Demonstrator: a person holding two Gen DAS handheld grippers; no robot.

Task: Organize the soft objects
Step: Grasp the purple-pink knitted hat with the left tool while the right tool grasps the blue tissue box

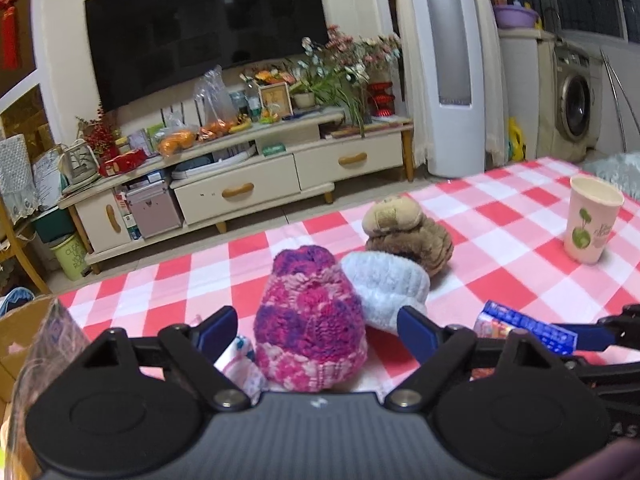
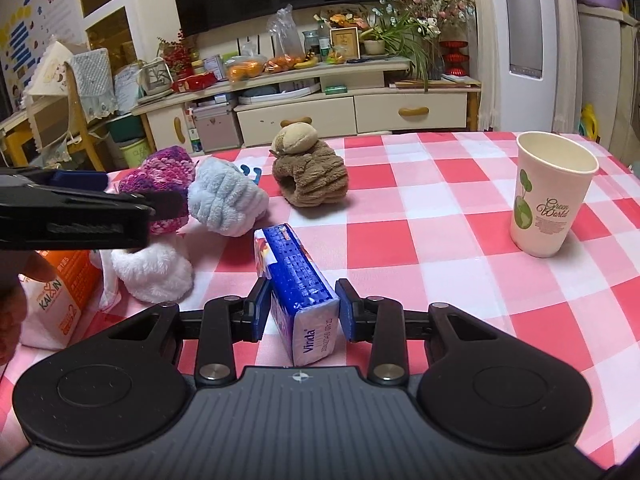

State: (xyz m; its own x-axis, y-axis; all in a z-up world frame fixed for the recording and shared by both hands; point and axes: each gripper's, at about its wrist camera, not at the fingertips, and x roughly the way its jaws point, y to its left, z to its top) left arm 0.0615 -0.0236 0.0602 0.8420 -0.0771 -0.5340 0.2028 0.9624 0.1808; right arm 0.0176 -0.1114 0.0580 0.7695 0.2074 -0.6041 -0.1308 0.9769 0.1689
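Note:
A pink and purple knit hat (image 1: 310, 320) stands on the checked tablecloth (image 1: 500, 264) between the blue pads of my left gripper (image 1: 317, 316). The pads stand off both its sides, so the gripper is open. Behind it lie a pale blue fluffy hat (image 1: 384, 284) and a brown plush hat (image 1: 408, 236). My right gripper (image 2: 303, 308) is shut on a blue Vinda tissue pack (image 2: 300, 276), with both pads pressed on its long sides. A white fluffy piece (image 2: 152, 272) lies left of the pack, below the left gripper (image 2: 132, 194).
A paper cup (image 2: 552, 196) stands upright at the right of the table. An orange and white packet (image 2: 60, 292) lies at the near left, and a cardboard box (image 1: 24, 340) sits past the left edge. Beyond the far edge is a cluttered TV stand (image 1: 240, 184).

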